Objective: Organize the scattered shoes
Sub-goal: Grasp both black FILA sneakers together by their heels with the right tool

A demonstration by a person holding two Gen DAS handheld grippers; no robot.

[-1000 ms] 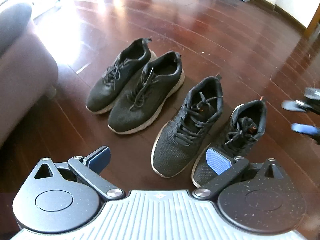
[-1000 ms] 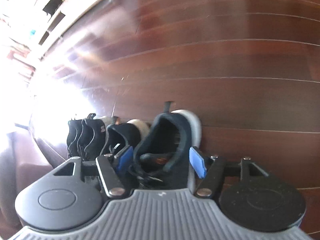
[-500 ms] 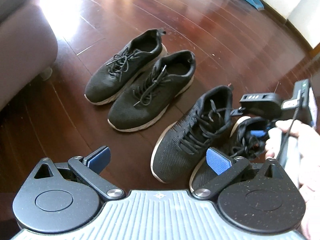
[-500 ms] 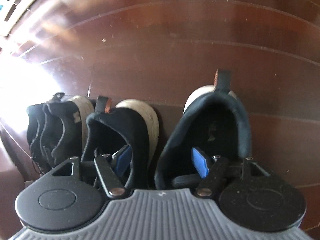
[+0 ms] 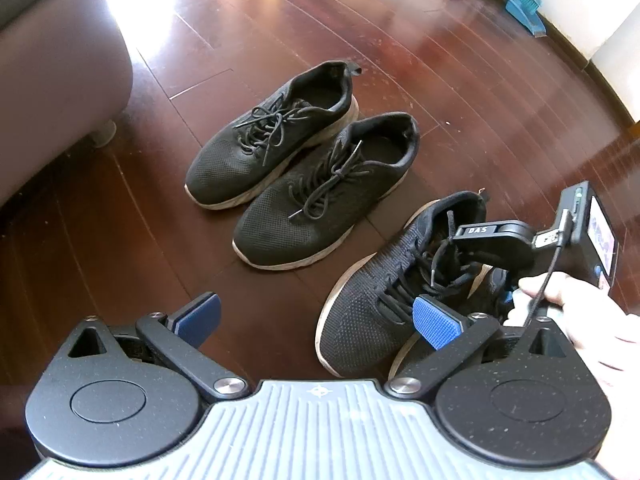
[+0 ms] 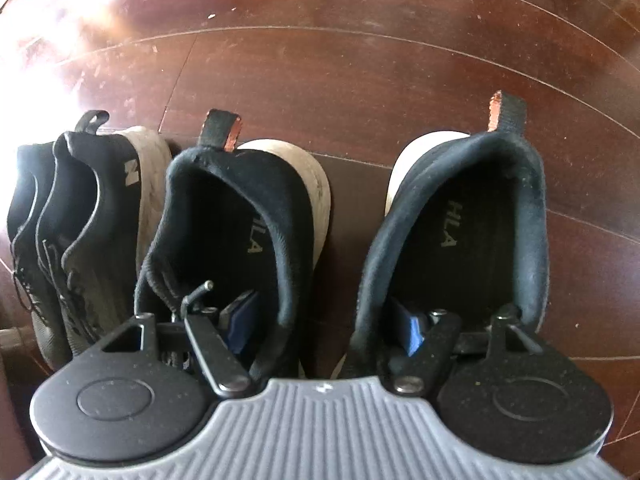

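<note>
Shoes, four black sneakers with pale soles, on a dark wood floor (image 5: 460, 80).

Left claw (image 5: 316, 318): spread wide, holding nothing, hovering above the floor. Ahead of it and slightly left, one pair (image 5: 304, 176) sits side by side, touching, toes toward the claw. Ahead and right, a third sneaker (image 5: 384, 292) lies just past the right blue pad, toe toward the claw. Far left, a grey sofa (image 5: 56, 64).

Right claw (image 6: 324, 320): spread wide, straddling the gap between two sneakers seen from the heel end. Left finger (image 6: 240, 320) sits inside the opening of the left-hand sneaker (image 6: 240, 208); right finger (image 6: 408, 326) sits inside the right-hand sneaker (image 6: 472, 224). Pads not yet pressed together; the inner collars of both shoes lie between them. Whether the pads touch the collars, cannot tell. Further left of the claw, the other pair (image 6: 80, 208), heels level with these.

In the left view, a hand (image 5: 576, 312) holds the right tool over the fourth sneaker, mostly hidden.
</note>
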